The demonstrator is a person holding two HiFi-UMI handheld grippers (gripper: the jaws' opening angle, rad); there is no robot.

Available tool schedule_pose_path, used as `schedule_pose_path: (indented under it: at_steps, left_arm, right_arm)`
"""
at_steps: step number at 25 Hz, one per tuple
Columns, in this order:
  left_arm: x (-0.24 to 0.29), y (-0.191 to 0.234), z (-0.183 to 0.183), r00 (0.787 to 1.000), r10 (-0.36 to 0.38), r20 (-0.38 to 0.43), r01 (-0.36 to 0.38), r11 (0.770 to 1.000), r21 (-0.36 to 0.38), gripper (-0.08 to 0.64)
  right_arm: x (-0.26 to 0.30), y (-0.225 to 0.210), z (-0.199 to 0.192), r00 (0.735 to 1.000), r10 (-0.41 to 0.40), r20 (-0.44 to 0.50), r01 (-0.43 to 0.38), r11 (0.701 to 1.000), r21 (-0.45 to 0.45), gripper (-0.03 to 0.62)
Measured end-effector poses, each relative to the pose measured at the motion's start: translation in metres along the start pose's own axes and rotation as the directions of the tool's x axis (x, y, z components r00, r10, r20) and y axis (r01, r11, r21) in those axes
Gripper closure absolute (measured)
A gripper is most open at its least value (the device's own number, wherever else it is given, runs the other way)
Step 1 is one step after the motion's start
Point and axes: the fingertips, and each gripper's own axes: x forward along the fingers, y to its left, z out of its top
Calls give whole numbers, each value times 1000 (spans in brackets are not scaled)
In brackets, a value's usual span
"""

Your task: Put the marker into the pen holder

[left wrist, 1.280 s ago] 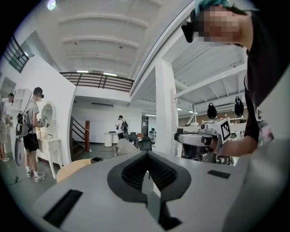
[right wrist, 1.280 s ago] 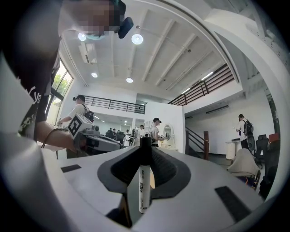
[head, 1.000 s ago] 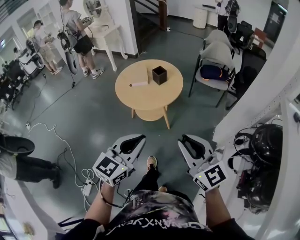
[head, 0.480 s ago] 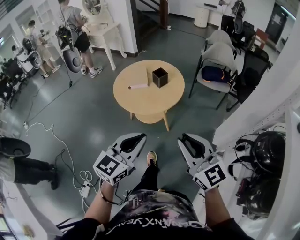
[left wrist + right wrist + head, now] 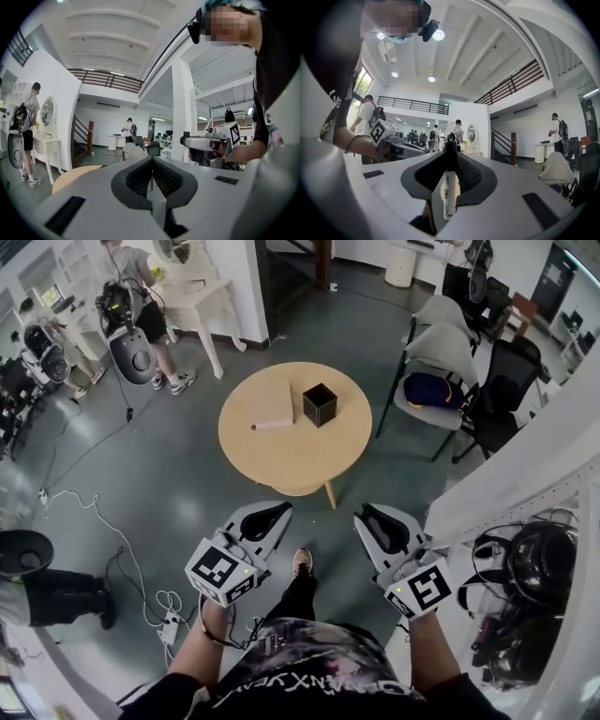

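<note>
A black square pen holder (image 5: 319,404) stands on the round wooden table (image 5: 281,456), far ahead of both grippers. A pale tube (image 5: 272,426) lies left of it. My right gripper (image 5: 372,517) is held at waist height, short of the table. In the right gripper view it (image 5: 450,151) is shut on a white marker (image 5: 448,194) with a black cap, which stands along the jaws. My left gripper (image 5: 270,514) is level with it. Its jaws (image 5: 151,164) are together with nothing between them. The table edge (image 5: 75,175) shows low at left in that view.
Grey chairs (image 5: 439,352) stand right of the table, one with a blue bag (image 5: 427,386). People with equipment (image 5: 127,310) and a white dressing table (image 5: 192,292) are at the back left. Cables (image 5: 103,517) trail over the floor at left. A white pillar (image 5: 525,465) is at right.
The table and pen holder have come nearer and lower in the head view. Both grippers keep the same pose, the right one still on the marker.
</note>
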Motion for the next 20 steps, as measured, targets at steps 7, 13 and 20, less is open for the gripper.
schedule_pose_path:
  at_steps: [7, 13, 20]
  left_arm:
    - [38, 68, 8, 1000, -11, -4, 11, 1000, -20, 540]
    - [66, 119, 14, 1000, -24, -2, 24, 999, -36, 540]
    - [95, 172, 21, 999, -51, 0, 51, 997, -51, 540]
  right_arm:
    - [65, -43, 5, 1000, -5, -20, 5, 1000, 6, 518]
    - [113, -75, 8, 999, -15, -29, 15, 1000, 11, 518]
    - [165, -104, 11, 999, -30, -45, 31, 999, 20, 518]
